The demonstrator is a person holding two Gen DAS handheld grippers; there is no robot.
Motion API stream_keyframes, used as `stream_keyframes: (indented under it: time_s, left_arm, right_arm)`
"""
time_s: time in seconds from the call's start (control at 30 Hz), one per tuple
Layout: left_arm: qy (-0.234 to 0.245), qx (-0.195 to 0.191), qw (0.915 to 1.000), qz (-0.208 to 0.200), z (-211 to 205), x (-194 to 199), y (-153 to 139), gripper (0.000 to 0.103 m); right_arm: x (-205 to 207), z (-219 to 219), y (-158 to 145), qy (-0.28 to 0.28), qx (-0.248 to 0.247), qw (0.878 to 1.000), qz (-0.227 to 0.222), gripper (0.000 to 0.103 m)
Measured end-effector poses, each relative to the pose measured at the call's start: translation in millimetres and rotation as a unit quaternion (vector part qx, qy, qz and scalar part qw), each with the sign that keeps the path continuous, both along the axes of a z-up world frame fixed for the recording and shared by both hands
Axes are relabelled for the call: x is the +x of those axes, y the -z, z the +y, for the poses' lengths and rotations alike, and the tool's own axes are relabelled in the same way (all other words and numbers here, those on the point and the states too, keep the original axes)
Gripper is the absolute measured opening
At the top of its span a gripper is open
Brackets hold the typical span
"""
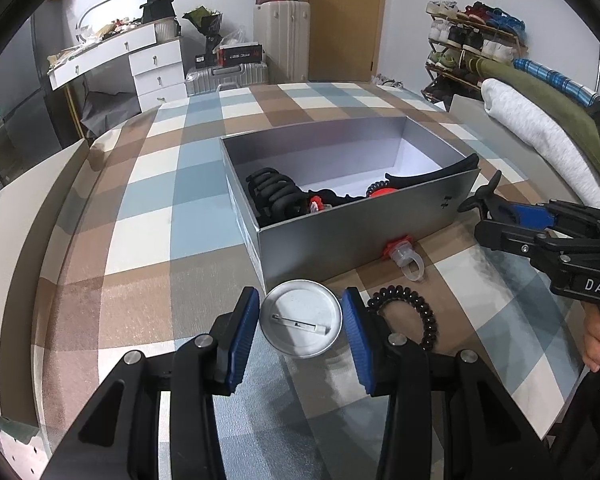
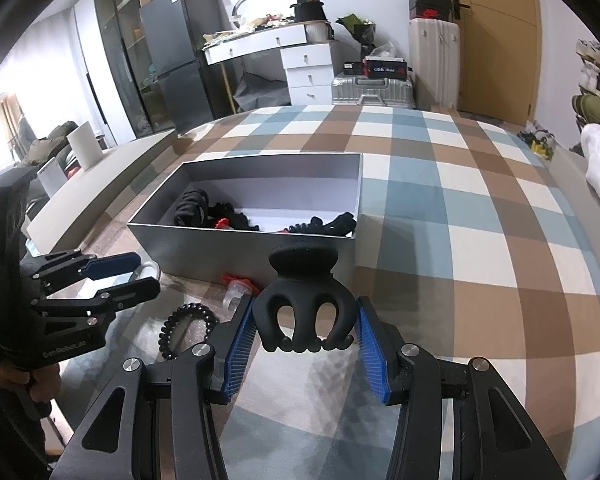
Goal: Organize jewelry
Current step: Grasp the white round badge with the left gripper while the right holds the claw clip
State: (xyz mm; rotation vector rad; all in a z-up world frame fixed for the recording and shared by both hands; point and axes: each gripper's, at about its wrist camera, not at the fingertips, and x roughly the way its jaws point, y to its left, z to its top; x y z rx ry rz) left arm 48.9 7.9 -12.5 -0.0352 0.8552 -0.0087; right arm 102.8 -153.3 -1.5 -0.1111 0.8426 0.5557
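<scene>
Left gripper [image 1: 301, 322]: I see jaws apart, pads flanking the badge [image 1: 301, 319]; contact unclear through the fisheye.
Right gripper [image 2: 306, 330]: jaws clamped on the claw clip [image 2: 305, 300], just in front of the box [image 2: 260, 254].
Box: holds dark hair pieces.
Writing: "DAS" on right gripper.
Outside box: coil tie [image 1: 410, 312], ring [image 1: 404, 258].

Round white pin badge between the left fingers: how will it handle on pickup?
The round white pin badge looks thin and rigid, probably light. Its smooth curved rim may slip or pivot between the left gripper pads. Lying pin-side up on the checked cloth, it seems unlikely to roll.
</scene>
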Motion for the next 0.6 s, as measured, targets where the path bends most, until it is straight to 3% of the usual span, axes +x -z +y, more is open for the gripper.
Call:
stream_keyframes:
  time_s: [0.6]
  left_arm:
    - [0.017, -0.019, 0.9993, -0.029, -1, -6, -17, 0.037]
  right_arm:
    - [0, -1, 0, 0.000, -0.005, 1.000, 0.002, 0.048]
